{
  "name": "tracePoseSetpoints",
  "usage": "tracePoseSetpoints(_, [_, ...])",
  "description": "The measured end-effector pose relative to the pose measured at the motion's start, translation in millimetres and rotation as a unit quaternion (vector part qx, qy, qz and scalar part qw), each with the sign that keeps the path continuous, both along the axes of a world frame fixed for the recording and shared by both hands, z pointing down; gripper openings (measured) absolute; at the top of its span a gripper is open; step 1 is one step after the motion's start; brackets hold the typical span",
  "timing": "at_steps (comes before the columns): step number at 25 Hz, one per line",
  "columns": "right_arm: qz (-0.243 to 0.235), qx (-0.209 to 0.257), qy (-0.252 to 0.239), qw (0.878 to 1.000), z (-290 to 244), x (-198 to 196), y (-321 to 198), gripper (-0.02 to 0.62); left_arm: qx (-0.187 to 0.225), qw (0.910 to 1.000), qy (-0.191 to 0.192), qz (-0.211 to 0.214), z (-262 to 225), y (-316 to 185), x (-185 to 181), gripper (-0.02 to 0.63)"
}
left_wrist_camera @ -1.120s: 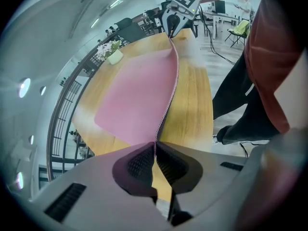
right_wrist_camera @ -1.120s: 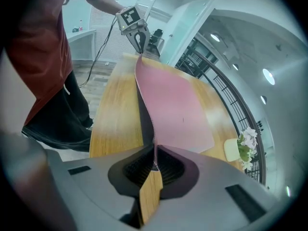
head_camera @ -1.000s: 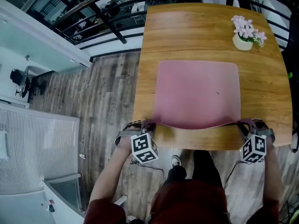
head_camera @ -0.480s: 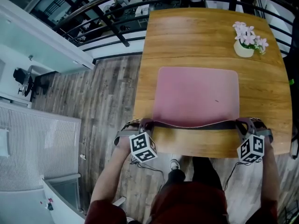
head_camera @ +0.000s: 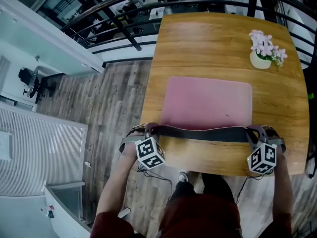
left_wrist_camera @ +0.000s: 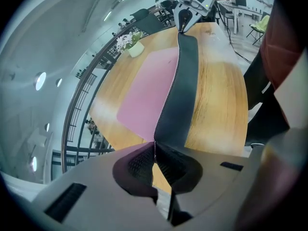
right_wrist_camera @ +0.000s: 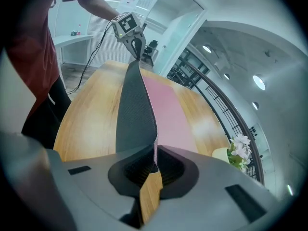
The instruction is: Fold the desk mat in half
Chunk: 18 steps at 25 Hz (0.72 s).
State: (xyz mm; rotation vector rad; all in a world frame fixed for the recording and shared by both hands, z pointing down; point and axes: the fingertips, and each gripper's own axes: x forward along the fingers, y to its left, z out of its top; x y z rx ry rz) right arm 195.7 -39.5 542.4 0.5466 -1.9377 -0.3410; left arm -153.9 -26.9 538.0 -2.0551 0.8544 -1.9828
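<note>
A pink desk mat (head_camera: 205,103) lies in the middle of the wooden table (head_camera: 218,38). Its near edge is lifted and turned over, so the dark underside (head_camera: 200,133) shows as a band between both grippers. My left gripper (head_camera: 150,129) is shut on the mat's near left corner. My right gripper (head_camera: 252,131) is shut on the near right corner. In the left gripper view the dark strip (left_wrist_camera: 180,76) runs from my jaws to the right gripper (left_wrist_camera: 185,17). In the right gripper view the strip (right_wrist_camera: 134,109) runs to the left gripper (right_wrist_camera: 136,44).
A small pot of pink flowers (head_camera: 265,51) stands at the table's far right corner, also seen in the right gripper view as flowers (right_wrist_camera: 239,150). Dark railings (head_camera: 129,31) run beyond the table's far edge. Wood-plank floor (head_camera: 111,103) lies to the left.
Both grippers have carried the mat's near edge up and away from me. The edge has turned over, and the dark underside now shows as a wider band; less pink is visible.
</note>
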Motion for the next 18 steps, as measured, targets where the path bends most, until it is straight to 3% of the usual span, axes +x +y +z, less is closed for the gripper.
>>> tracePoseSetpoints(10, [0.012,-0.009,-0.005,1.0,15,1,-23,0.031,0.012,0.9996,0.003,-0.025,13,-24,0,0.027])
tracePoseSetpoints(18, [0.05,-0.016,0.017,0.998,24,-3,-46,0.031,0.008,0.9997,0.022,-0.002,22,-61,-5,0.026])
